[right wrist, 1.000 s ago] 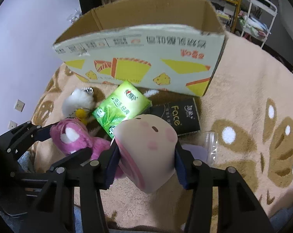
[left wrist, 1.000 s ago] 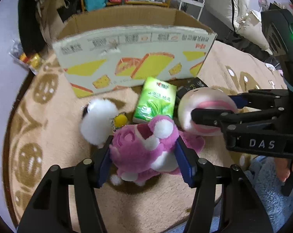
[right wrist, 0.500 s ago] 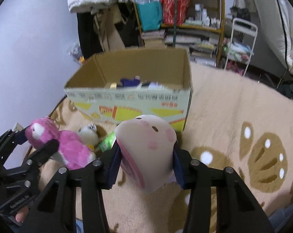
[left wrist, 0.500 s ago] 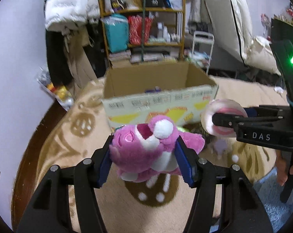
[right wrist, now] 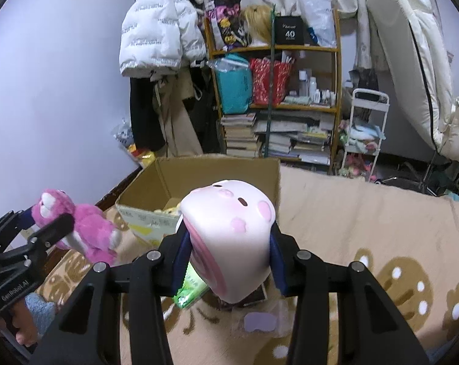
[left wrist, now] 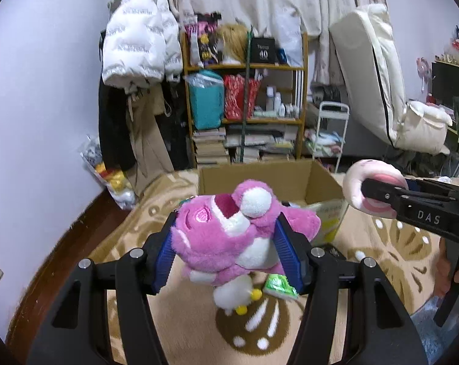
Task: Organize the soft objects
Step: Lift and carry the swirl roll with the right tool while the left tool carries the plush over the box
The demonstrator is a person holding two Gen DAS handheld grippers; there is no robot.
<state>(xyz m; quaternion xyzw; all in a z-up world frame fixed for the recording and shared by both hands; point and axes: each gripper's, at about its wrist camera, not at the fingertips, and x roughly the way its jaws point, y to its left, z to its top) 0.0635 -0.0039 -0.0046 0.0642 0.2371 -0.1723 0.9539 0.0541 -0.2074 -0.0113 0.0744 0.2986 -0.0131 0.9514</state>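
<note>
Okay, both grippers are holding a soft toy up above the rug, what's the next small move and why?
Probably carry both forward over the open cardboard box: the left gripper clamps the pink plush, the right gripper the pale squishy toy, both short of it.

The pink plush hides most of the white toy and tissue pack beneath it; the box's contents are too small to identify.

magenta plush bear, pale pink squishy
</note>
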